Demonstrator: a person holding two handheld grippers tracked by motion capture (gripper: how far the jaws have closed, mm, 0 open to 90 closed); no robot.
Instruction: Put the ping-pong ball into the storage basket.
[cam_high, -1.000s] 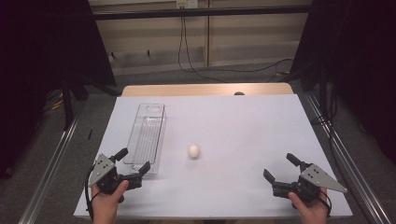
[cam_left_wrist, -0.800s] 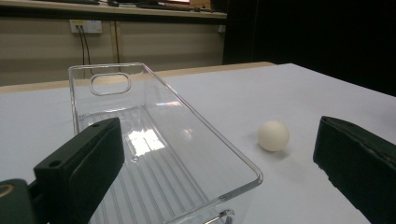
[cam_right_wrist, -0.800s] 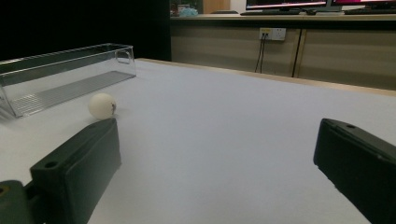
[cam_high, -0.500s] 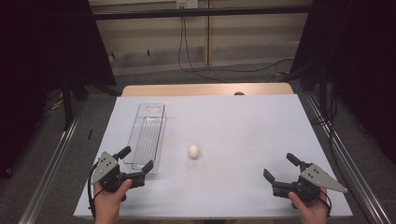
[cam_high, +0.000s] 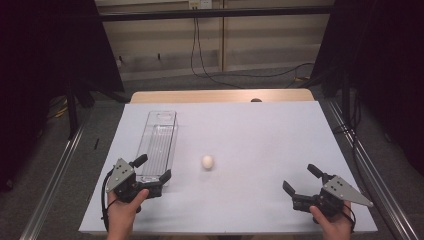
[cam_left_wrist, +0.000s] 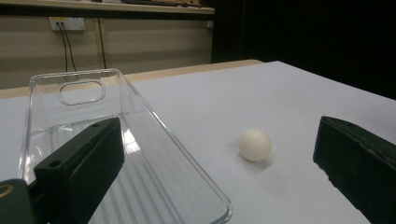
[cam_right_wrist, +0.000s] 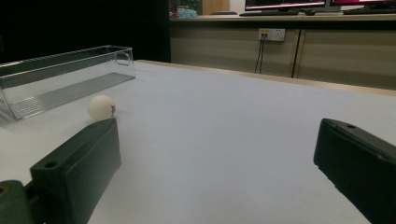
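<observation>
A small white ball rests on the white table, just right of a long clear plastic tray. My left gripper is open at the tray's near end, one jaw over the tray and the other beside it. Through its own camera the ball lies ahead between the jaws, with the tray to the left. My right gripper is open near the front right corner, holding nothing. From there the ball sits far left, ahead of the tray.
Metal rails run along both sides of the table. Dark curtains hang left and right, and cables drop down the back wall. A wooden edge borders the table's far side.
My left gripper has edged forward and a little right toward the tray's near end. The right gripper, ball and tray have stayed put.
</observation>
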